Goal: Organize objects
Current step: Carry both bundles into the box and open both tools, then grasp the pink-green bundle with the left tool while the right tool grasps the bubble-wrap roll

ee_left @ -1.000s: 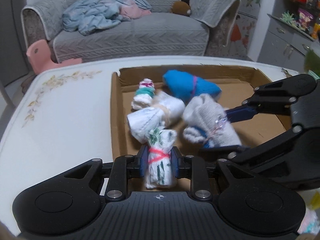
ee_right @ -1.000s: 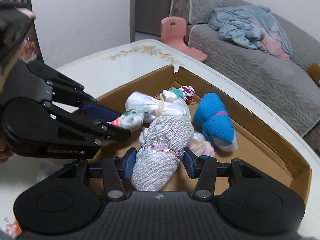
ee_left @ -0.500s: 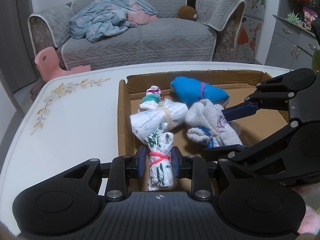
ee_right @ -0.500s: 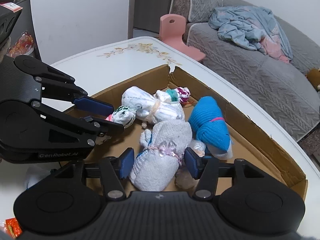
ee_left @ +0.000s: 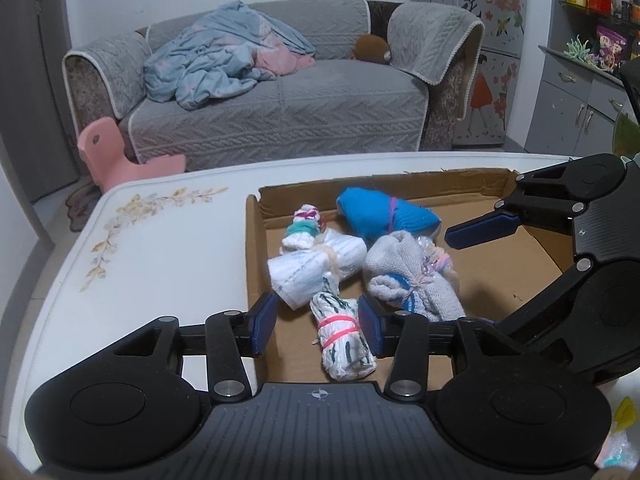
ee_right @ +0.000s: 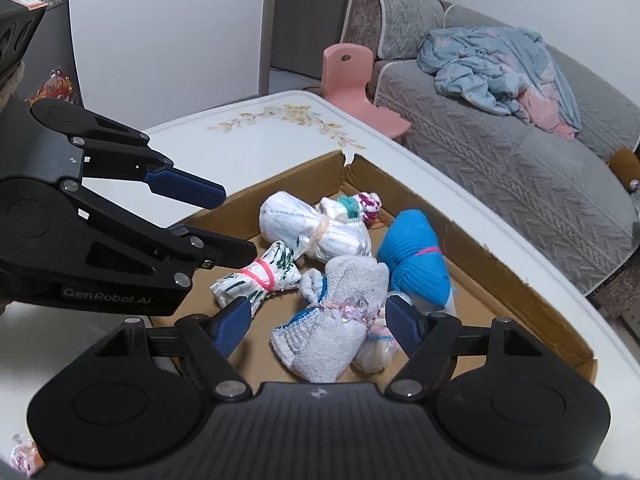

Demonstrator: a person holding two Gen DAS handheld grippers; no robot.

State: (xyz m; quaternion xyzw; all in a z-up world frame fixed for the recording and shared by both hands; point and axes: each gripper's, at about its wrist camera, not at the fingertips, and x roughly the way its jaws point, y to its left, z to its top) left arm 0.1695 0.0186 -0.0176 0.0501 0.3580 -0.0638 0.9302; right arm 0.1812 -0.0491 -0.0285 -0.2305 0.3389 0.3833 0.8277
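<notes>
A white table [ee_left: 152,264] carries a shallow cardboard box [ee_left: 253,264] holding rolled sock bundles. The left gripper [ee_left: 318,322] has just been opening; its jaws stand apart on either side of a white and green bundle [ee_left: 344,340] tied with a pink band, touching neither side. The right gripper [ee_right: 316,322] has also just been opening, its jaws clear of a grey bundle [ee_right: 340,320] lying between them. A blue bundle [ee_right: 416,264] and a white bundle [ee_right: 316,228] lie just behind.
</notes>
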